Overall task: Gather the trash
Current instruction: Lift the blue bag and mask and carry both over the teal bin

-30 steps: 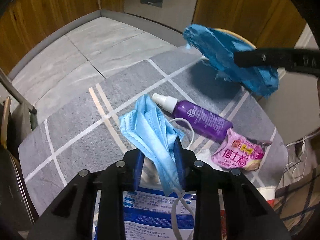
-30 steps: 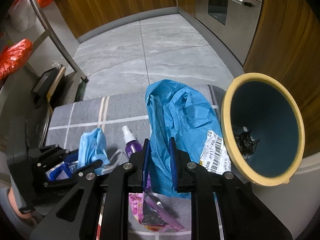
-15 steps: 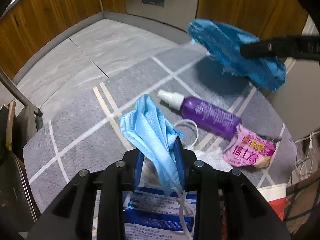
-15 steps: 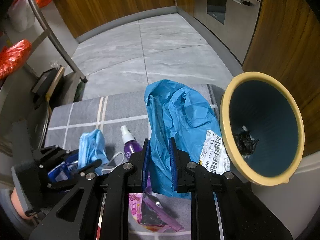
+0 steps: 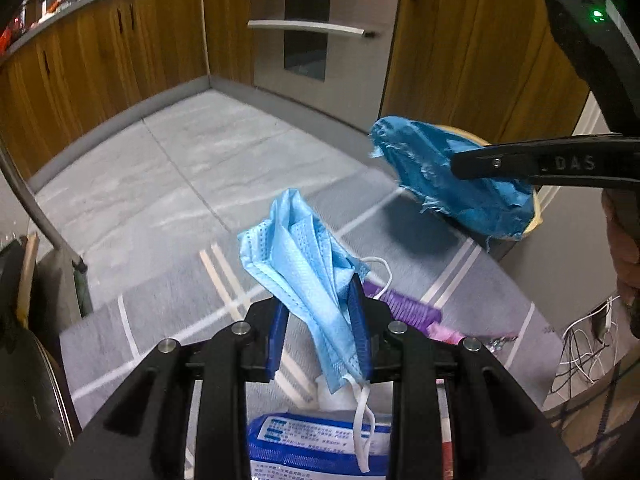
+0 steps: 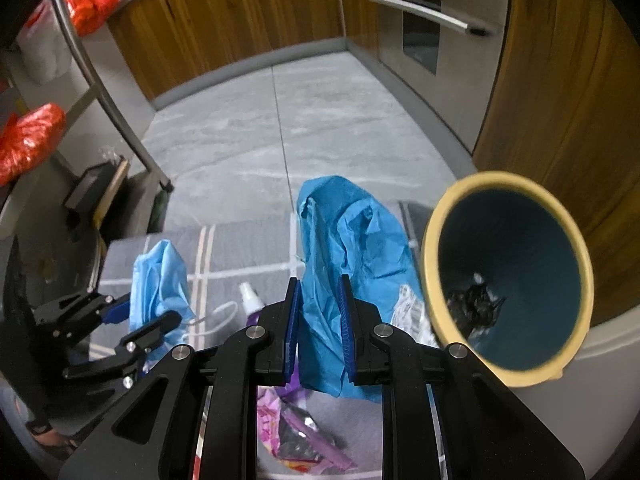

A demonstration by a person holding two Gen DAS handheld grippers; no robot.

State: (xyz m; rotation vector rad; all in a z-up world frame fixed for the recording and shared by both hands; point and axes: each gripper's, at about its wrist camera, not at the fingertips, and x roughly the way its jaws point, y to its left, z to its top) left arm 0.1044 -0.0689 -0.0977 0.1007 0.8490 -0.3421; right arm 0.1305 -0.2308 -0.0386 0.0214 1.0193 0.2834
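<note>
- Left gripper point(image 5: 320, 332) clamped the face mask point(image 5: 304, 256), held above the desk point(image 5: 168, 292).
- Right gripper point(image 6: 318, 320) pinched the blue bag point(image 6: 352, 240) beside the bin point(image 6: 508, 276).
- Its finger read "DAS"; bag's barcode label was illegible.

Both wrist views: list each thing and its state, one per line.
Face mask: pinched in left tongs, lifted.
Blue bag: clamped in right tongs.
Bin: open, dark scrap inside.
Spray bottle: lying down.
Snack wrapper: on the table.
</note>
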